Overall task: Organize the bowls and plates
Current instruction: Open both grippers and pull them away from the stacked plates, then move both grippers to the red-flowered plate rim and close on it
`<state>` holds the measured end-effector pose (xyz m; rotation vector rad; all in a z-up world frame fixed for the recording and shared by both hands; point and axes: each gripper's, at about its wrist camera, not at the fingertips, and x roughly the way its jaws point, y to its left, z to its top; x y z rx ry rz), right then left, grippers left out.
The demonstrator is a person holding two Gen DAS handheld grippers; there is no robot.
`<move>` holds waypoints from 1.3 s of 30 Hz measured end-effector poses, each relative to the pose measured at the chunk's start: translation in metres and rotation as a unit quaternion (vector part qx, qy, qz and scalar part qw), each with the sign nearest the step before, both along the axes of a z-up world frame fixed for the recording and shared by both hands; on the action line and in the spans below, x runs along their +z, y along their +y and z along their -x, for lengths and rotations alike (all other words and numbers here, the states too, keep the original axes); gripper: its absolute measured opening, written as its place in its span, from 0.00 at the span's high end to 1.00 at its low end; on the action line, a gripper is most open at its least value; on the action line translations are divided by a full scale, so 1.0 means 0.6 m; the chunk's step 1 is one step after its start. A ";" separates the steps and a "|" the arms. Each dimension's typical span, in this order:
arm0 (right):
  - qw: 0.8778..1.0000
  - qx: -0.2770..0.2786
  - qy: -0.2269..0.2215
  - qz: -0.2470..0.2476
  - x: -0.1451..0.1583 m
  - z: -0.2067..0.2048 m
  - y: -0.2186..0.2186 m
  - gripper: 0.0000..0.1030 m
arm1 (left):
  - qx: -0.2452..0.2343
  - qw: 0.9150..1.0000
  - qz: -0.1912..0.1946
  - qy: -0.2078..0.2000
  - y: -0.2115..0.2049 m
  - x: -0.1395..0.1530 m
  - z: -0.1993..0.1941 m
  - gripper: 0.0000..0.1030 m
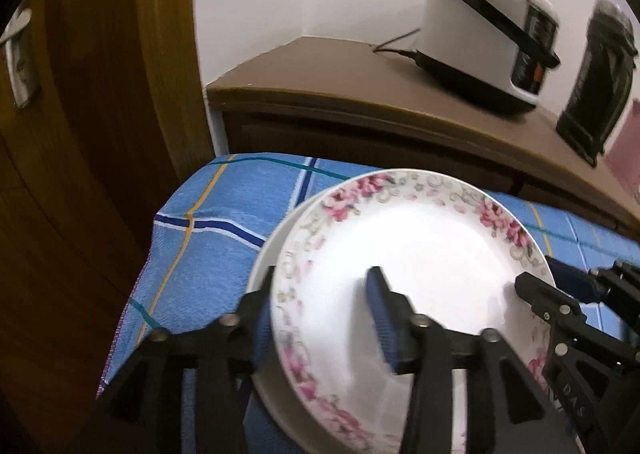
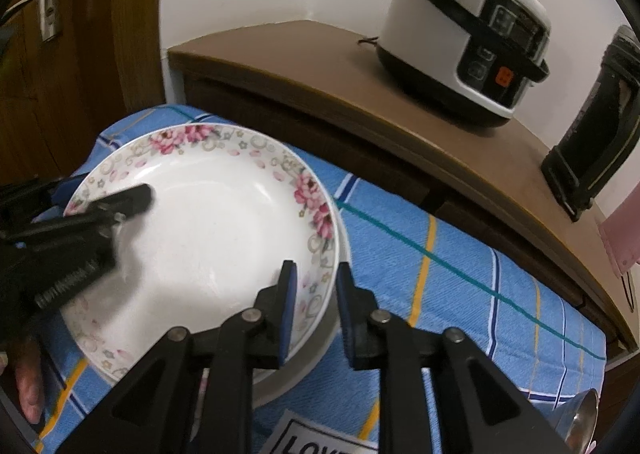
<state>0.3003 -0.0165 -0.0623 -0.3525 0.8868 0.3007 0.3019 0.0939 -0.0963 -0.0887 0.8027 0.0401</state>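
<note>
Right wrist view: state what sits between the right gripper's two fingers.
The rim of the floral-edged white ceramic plate lies between them, fingers clear of it.

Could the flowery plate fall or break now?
Maybe. The flowery plate sits on another dish and seems a little off-centre, so a bump could slide it. Both the left gripper and right gripper straddle its rim with their jaws open, and pulling away carelessly could drag it. The stack is also near the corner of the blue cloth, so it might tip off.
</note>
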 end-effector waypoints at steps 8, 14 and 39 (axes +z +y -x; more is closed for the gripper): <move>0.999 -0.005 -0.012 -0.038 0.026 0.045 -0.040 0.56 | 0.032 0.999 0.015 -0.028 0.022 0.009 0.022 0.41; 0.996 -0.044 -0.039 -0.061 0.068 0.112 -0.126 0.54 | 0.043 0.997 0.033 -0.063 0.033 0.024 0.041 0.39; 0.994 -0.100 0.007 -0.037 0.037 0.255 -0.331 0.55 | -0.125 0.991 0.009 -0.050 -0.190 0.049 0.268 0.39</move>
